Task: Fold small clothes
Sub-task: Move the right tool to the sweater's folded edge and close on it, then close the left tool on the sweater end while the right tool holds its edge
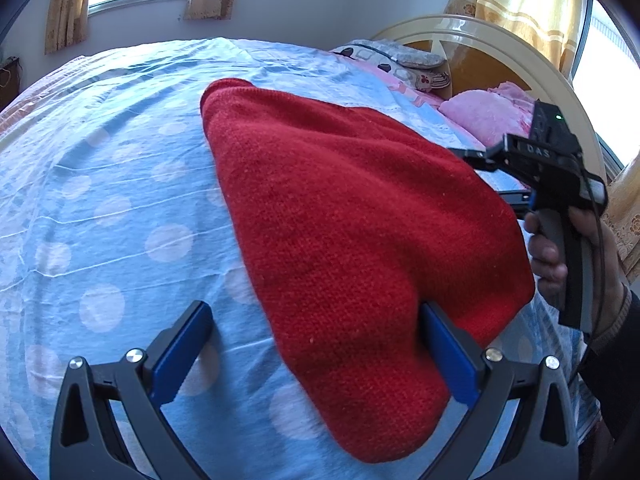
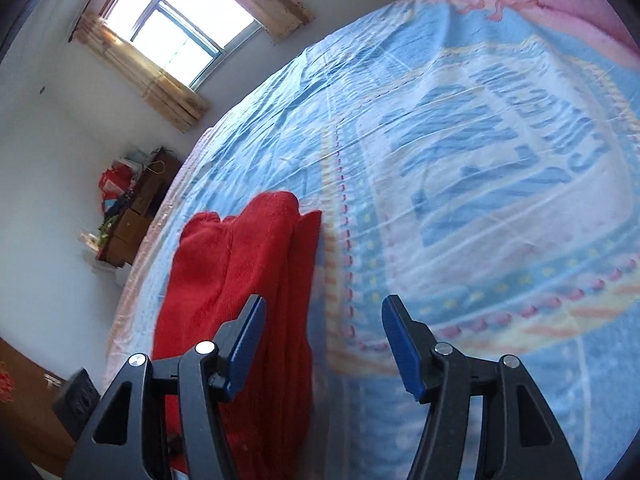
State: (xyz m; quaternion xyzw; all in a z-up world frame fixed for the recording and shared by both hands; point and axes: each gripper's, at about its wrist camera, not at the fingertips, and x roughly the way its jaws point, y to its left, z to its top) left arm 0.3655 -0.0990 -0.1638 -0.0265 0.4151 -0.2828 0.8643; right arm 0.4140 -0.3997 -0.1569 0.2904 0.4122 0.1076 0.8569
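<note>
In the left wrist view, a red knitted garment (image 1: 352, 240) lies folded on the bed (image 1: 100, 200), which is covered with a light blue sheet with pale dots. The left tool (image 1: 316, 356) stands wide apart; the near corner of the garment lies between its blue pads and touches the right pad (image 1: 448, 356), while the left pad is clear of it, so nothing is gripped. On the right, a hand (image 1: 576, 256) holds the handle of the right tool just beside the garment's edge. In the right wrist view, the right tool (image 2: 324, 344) is wide and empty above the bed (image 2: 480, 160). The red garment (image 2: 236, 280) lies under its left finger, toward the bed's left edge.
</note>
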